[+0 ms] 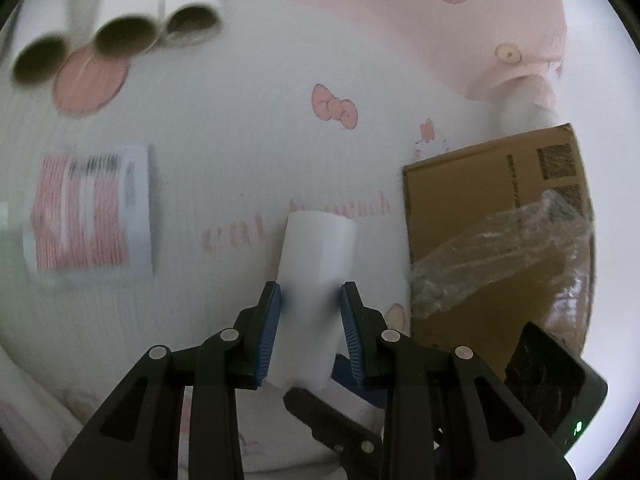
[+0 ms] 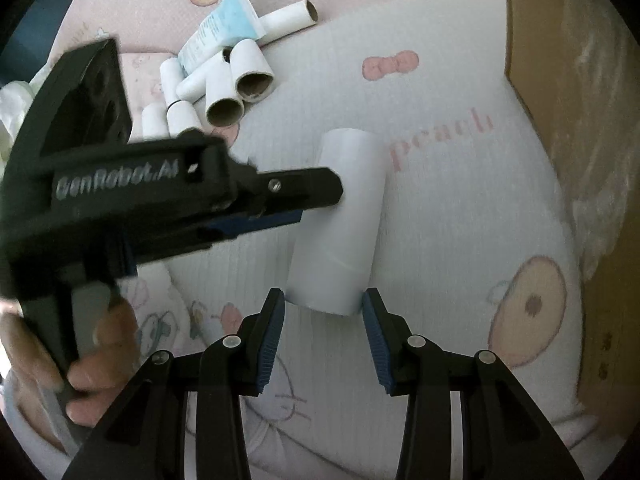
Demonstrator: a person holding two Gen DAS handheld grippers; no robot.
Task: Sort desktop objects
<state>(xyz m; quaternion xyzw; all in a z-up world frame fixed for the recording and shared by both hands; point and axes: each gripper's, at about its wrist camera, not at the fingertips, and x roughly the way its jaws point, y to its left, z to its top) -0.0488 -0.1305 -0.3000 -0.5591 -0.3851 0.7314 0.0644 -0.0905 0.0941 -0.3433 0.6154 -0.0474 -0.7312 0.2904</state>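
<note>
Presently, held tube: a white paper tube [image 1: 316,280] is clamped between the left gripper's [image 1: 311,296] blue pads, lifted over the pink-patterned cloth [image 1: 248,128].
Right gripper [image 2: 324,304]: jaws spread, straddling the tube's near end; contact unclear.
Far left: pile of tubes [image 2: 224,88] and a blue tube of cream [image 2: 224,26].
Right: cardboard box [image 1: 480,208] with clear plastic wrap [image 1: 500,248].

"GenRobot.AI" on left claw [image 2: 320,200] ("peach": cloth [image 2: 440,208])
</note>
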